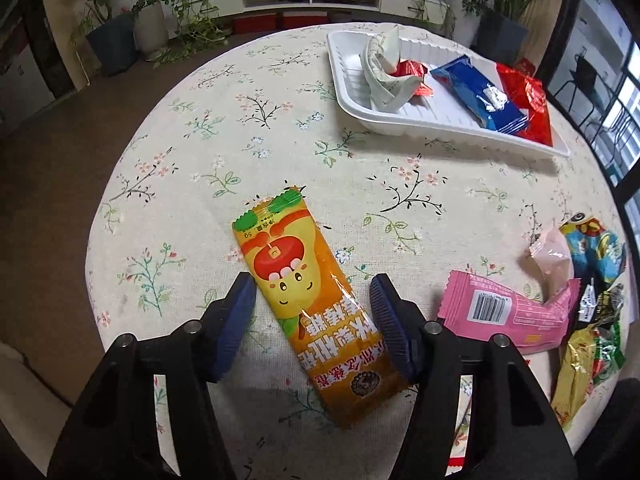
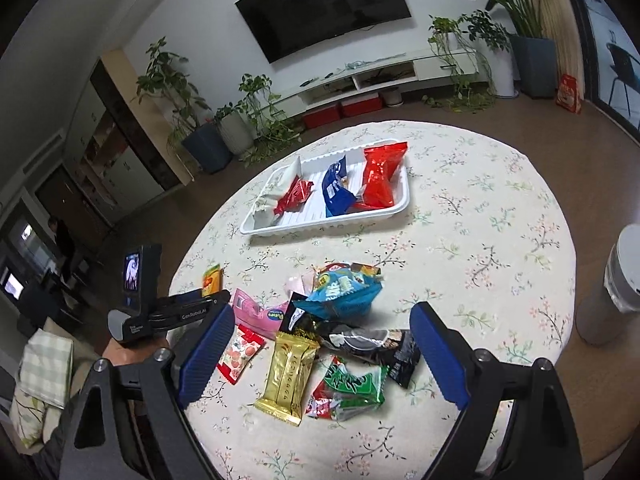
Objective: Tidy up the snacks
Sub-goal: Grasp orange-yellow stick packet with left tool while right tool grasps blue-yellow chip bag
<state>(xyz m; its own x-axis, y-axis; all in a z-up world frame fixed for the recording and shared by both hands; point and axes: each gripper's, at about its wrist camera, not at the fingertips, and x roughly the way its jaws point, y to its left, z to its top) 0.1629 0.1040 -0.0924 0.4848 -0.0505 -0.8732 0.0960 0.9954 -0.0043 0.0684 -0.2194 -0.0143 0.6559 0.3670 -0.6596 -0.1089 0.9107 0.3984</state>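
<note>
An orange snack packet [image 1: 304, 292] with a cartoon apple lies flat and slanted on the floral tablecloth. My left gripper [image 1: 311, 278] straddles it, jaws partly closed. The left pad sits almost at the packet's edge, while cloth shows between the right fingertip and the packet. My right gripper [image 2: 324, 308] hangs open above a loose pile of snacks: a gold packet [image 2: 288, 372], a blue bag [image 2: 340, 294], a green wrapper [image 2: 352, 384] and a black one [image 2: 372, 344]. The white tray [image 1: 400, 128] at the far side holds a white wrapper, a small red one, a blue packet and a red packet.
A pink packet [image 1: 508, 316] lies right of the orange one, at the pile's edge. A grey cylinder [image 2: 616, 280] stands at the table's right rim. Bare cloth separates the pile from the tray [image 2: 320, 226]. Potted plants and a low TV shelf stand beyond the round table.
</note>
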